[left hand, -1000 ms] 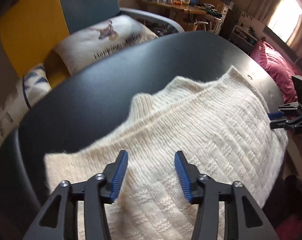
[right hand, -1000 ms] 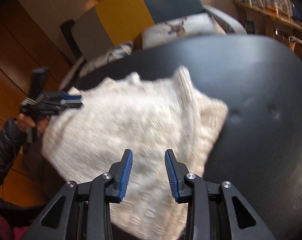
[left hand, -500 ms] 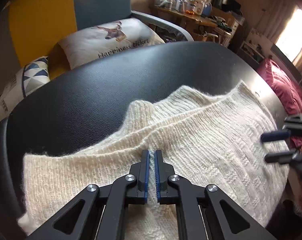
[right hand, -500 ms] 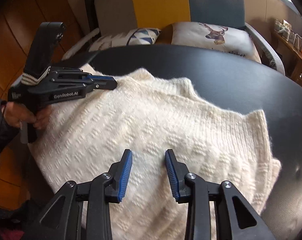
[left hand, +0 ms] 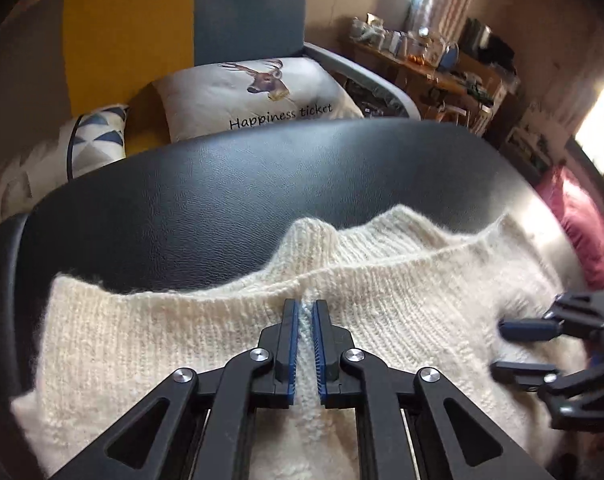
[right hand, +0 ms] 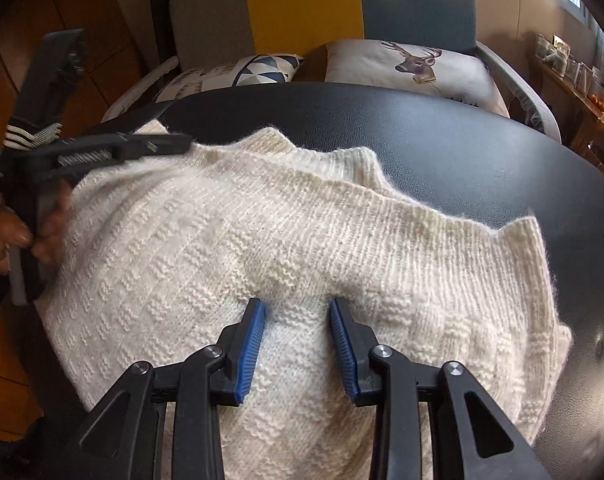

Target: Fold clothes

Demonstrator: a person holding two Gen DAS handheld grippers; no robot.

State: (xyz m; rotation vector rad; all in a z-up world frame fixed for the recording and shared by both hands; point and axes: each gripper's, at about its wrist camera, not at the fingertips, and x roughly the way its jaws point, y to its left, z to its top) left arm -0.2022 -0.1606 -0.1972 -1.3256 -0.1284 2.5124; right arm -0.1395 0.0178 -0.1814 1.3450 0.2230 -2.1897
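1. Black leather-look padding serves as the work surface, and the cream knitted sweater lies spread across its near half, its ribbed edge towards the far side.
2. Nearest in the left wrist view, the left gripper is closed to a narrow slit on a raised ridge of knit just short of the ribbed edge; its jaws have just been closing, then eased a touch, with wool between the pads.
3. Nearest in the right wrist view, the right gripper hangs over the patterned body of the sweater with its jaws partly apart; knit shows between the pads, but nothing is pinched.
4. To do this step well, I judge the right side should take an equal pinch near the same edge, so both corners lift level and the fold line runs straight.
5. Loose knit stretches; a slow lift with both layers caught should keep it from sagging.
6. Further off, a deer cushion and a triangle-patterned cushion rest on a sofa of grey, yellow and blue.
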